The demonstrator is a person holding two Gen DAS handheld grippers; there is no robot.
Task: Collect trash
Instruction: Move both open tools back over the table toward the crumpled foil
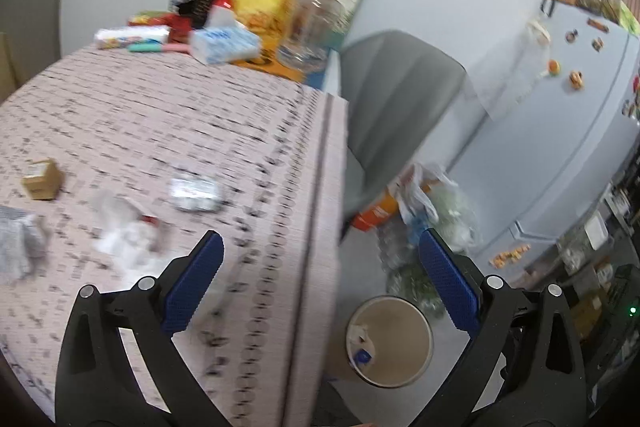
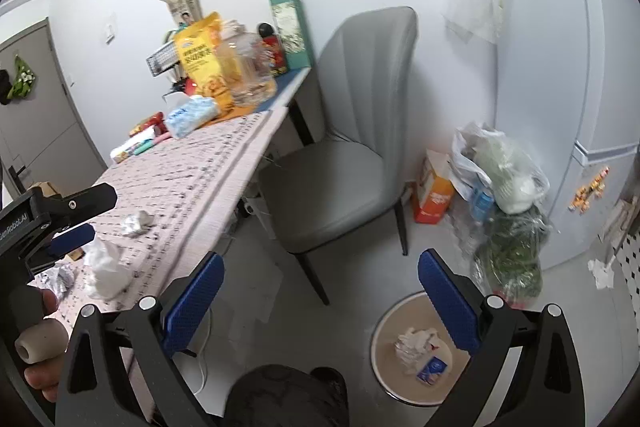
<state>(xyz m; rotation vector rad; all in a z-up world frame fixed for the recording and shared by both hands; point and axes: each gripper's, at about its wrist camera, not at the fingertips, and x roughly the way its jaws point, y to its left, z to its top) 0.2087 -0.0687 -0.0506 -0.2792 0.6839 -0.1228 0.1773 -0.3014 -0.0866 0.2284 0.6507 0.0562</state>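
Trash lies on the patterned tablecloth (image 1: 160,115): a crumpled white tissue (image 1: 124,231), a silver foil wrapper (image 1: 195,193), a small brown box (image 1: 41,179) and a grey crumpled wrapper (image 1: 18,243). My left gripper (image 1: 320,283) is open and empty, over the table's right edge. The round tan bin (image 1: 390,341) stands on the floor below, holding paper and a blue carton. My right gripper (image 2: 320,291) is open and empty, above the floor beside the bin (image 2: 420,351). The tissue (image 2: 106,269) and foil (image 2: 136,223) show in the right wrist view, with the left gripper (image 2: 70,227) above them.
A grey chair (image 2: 340,163) stands at the table's side. Snack bags, a jar and tissue packs (image 1: 256,11) crowd the table's far end. Plastic bags and an orange box (image 2: 492,187) sit on the floor by the fridge (image 1: 560,107).
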